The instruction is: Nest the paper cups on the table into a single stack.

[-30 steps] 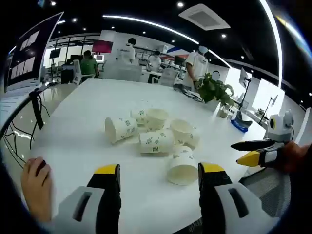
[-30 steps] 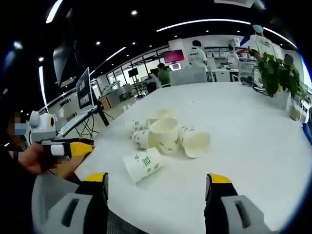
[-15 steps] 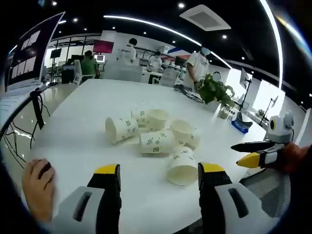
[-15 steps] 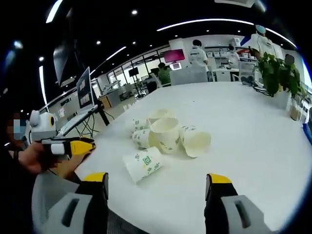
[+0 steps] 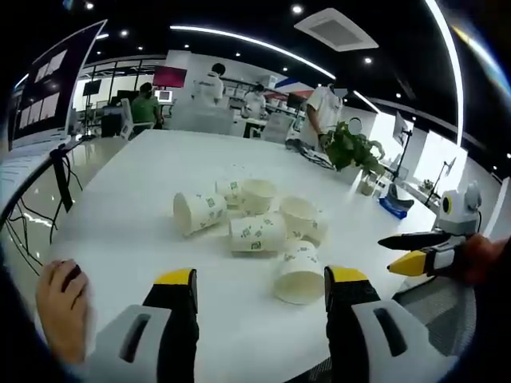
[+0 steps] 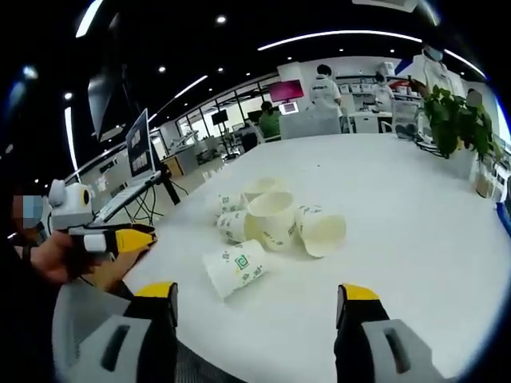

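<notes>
Nothing has shifted since the earlier frames: both the left gripper (image 5: 259, 289) and right gripper (image 6: 257, 302) hover released, empty. White printed paper cups (image 5: 257, 233) lie clustered mid-surface (image 5: 128, 199). Light, crushable; gentle grip at the rim is advised.

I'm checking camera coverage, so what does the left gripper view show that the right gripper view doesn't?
The left gripper view has a bare hand resting on the table edge and the right gripper entering from the right. The right gripper view has a laptop on a stand and the left gripper entering from the left. Both share the white table, the toppled paper cups, the potted plant and open jaws below.
</notes>
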Available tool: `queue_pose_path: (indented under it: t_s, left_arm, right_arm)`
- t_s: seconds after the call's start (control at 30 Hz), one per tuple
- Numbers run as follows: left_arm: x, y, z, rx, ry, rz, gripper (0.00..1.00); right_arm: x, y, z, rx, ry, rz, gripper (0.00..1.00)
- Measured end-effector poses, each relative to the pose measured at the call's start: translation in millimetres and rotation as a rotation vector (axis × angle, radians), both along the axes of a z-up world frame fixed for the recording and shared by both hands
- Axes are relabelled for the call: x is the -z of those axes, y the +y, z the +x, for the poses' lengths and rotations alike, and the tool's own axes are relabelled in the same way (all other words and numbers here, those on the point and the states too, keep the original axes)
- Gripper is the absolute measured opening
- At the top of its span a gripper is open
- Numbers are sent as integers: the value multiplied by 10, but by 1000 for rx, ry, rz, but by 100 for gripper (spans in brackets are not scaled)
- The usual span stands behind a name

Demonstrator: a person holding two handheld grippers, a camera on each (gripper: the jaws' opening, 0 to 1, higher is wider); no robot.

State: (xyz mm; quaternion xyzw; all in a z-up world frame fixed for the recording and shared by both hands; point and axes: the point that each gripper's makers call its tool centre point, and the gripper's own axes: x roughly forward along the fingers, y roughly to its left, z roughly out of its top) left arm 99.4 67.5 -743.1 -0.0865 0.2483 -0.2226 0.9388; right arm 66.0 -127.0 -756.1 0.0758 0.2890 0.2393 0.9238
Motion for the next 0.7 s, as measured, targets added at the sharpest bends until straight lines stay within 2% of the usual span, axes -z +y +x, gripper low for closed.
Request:
queue_pose_path:
  t_s: [0.7]
  left_arm:
    - [1,11,7,-2,-2,-4,64]
  right_arm:
    - [-4,-7,-1,3,1,-1,80]
